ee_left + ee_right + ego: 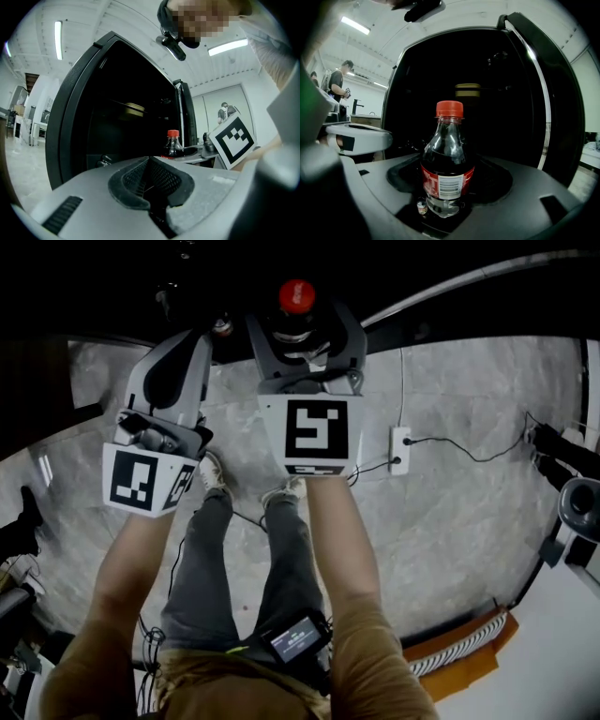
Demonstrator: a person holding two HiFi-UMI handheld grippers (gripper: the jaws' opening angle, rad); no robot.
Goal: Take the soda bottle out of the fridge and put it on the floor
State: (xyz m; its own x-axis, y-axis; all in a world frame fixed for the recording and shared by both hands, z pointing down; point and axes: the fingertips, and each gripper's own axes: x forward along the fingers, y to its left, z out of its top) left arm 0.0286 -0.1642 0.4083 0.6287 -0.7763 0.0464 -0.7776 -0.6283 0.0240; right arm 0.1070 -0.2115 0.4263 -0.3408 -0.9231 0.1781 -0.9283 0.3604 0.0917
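Because your right gripper (447, 183) is clamped on the soda bottle (447, 159) low on its body, at label height, the bottle stands upright w/ its red cap (296, 296) on top. That's a sensible hold: the neck is narrow & the liquid's weight sits low. In the right gripper view the bottle fills frame centre, w/ the dark open fridge (501, 93) right behind it. In the head view the cap shows at top centre, at the edge of that dark mass. So I'd judge the bottle is at the fridge mouth or just clear of it; can't tell which. It's held up off the floor (450, 521), not set down yet.

Your left gripper (151, 176) has its jaws pressed together w/ nothing between them. It hangs at upper left of the head view, just beside the right one, idle, prob. because one gripper is enough for this bottle. Its view catches the bottle & the right gripper's marker cube (233, 140) at centre right.

Next, by my read: draw back, lower, set the base flat on bare grey stone. Mind your own shoes (214, 474) right under the grippers, & the socket block (400, 448) w/ its cable (431, 439) at centre right; pick a spot away from both. Tall shape, small base: it'll likely tip if released tilted, so let go only once it stands square.
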